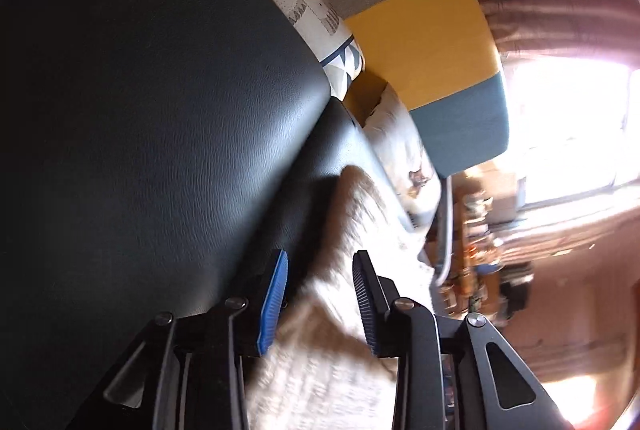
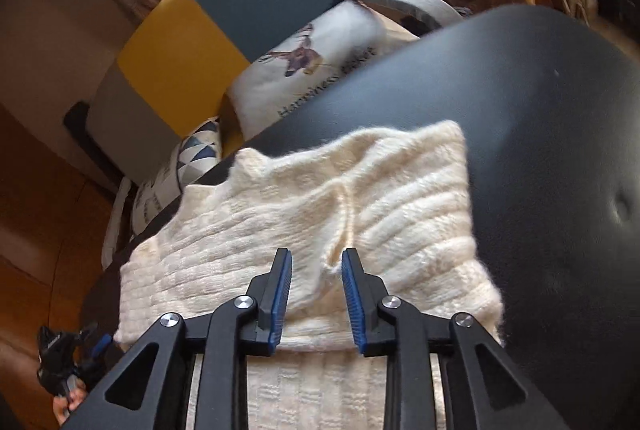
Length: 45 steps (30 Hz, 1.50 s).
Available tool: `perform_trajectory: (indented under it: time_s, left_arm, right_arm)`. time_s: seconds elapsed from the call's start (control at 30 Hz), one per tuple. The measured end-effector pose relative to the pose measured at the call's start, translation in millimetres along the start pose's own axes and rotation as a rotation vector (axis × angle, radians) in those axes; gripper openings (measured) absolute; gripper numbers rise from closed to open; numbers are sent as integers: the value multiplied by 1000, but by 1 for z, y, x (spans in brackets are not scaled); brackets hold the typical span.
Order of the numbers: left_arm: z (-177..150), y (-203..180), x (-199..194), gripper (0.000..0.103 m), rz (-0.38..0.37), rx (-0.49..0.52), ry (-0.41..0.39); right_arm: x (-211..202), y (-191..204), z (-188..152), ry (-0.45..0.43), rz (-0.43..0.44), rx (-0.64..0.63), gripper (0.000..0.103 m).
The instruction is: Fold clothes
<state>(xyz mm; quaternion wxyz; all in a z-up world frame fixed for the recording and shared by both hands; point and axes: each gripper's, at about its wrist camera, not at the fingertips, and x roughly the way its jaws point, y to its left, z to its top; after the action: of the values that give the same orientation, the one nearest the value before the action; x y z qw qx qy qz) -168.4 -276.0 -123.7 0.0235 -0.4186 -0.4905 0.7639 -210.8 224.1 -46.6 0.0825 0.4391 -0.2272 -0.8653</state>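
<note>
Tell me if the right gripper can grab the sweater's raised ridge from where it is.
Probably yes. The right gripper is open, and the ridge of the sweater lies just ahead between its fingers, nothing in between. A short push forward should do.

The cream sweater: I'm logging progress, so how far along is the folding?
Done: the cream sweater lies on the black padded surface with at least one layer folded over. In hand: nothing is gripped; the right tool is open over a raised ridge of knit, and the left tool is open at the blurred edge. Left: probably further folds.
</note>
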Motion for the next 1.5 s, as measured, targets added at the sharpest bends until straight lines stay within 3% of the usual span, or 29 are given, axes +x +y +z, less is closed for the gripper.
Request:
perform_trajectory:
  time_s: [0.07,0.1,0.23,0.27,0.3,0.33,0.53,0.67,0.8,0.93,1.03,1.07,1.1,1.2,1.3,1.4,1.5]
  left_arm:
    - [5,-4,11,34,27,48,35]
    - [6,-5,18,40,39,76,64]
    - [1,-3,35,45,74,133,165]
    - [-1,-6,36,41,97,163,145]
    - [-3,-7,36,22,120,188,128]
    - [-5,-5,35,15,135,196,125]
    - [1,0,26,15,106,204,115]
    - [22,-7,26,46,78,209,79]
    - [47,-11,50,52,77,199,112]
    - [64,-13,76,56,1,175,174]
    - [71,-14,82,56,-65,166,172]
    - [71,-14,83,53,-87,174,180]
    - [71,-16,86,38,-97,188,187]
    - [67,-25,92,15,-44,258,180]
    - [58,-36,77,12,18,325,77]
    - [40,-56,72,12,244,486,-59]
    - [29,-69,94,12,351,552,-60]
  right_arm:
    - [5,25,2,24,35,-96,27]
    - [12,35,2,43,33,-136,27]
    - [44,55,1,105,-43,-229,27]
    - [53,51,0,132,-81,-220,27]
    - [63,41,-4,168,-113,-199,27]
    - [71,30,-8,196,-105,-173,27]
    - [62,14,-13,142,-7,-151,25]
    - [53,22,-4,127,22,-166,26]
    - [54,38,4,122,27,-226,27]
    - [60,45,11,129,21,-253,27]
    - [66,45,14,138,15,-264,27]
    - [68,46,14,143,13,-267,27]
    - [70,46,14,147,10,-270,27]
    - [75,45,13,148,-7,-287,27]
    - [82,43,6,148,-60,-331,26]
    - [87,48,-9,109,-132,-412,24]
    - [88,54,-13,97,-178,-445,24]
